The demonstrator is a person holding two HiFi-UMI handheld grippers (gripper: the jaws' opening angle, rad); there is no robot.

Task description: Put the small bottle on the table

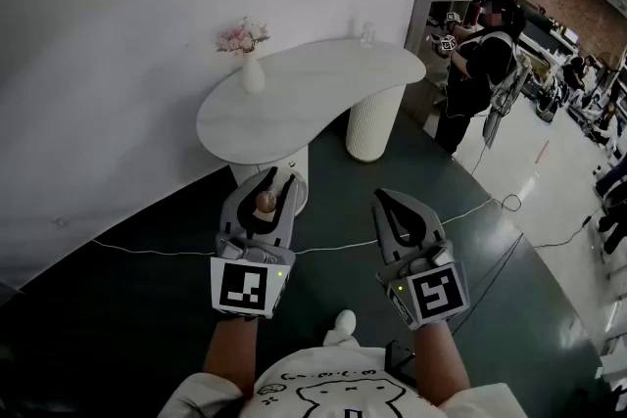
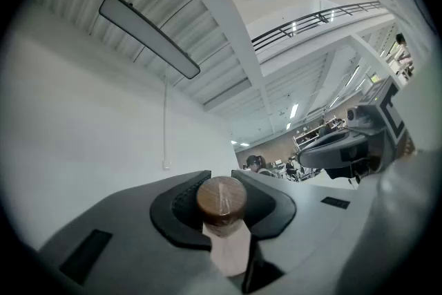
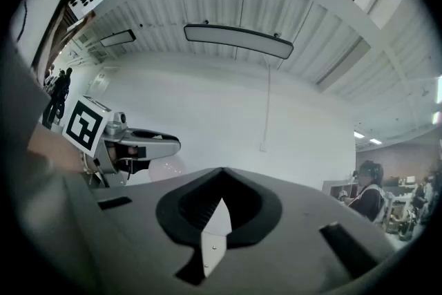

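Note:
In the head view my left gripper (image 1: 278,181) is shut on a small bottle (image 1: 265,202) with a brown round cap, held over the dark floor just in front of the white table (image 1: 323,103). The left gripper view shows the cap and pale neck of that bottle (image 2: 222,202) clamped between the jaws of the left gripper (image 2: 221,179), which point up towards the wall and ceiling. My right gripper (image 1: 382,197) is beside it to the right, shut with nothing in it. The right gripper view shows the right gripper (image 3: 221,176) with its jaws closed together.
On the table stand a white vase with pink flowers (image 1: 252,71) near its left end and a small clear object (image 1: 367,36) at the far edge. A white cable (image 1: 147,252) runs across the floor. A person (image 1: 485,64) stands beyond the table's right end by a grey cabinet (image 1: 431,15).

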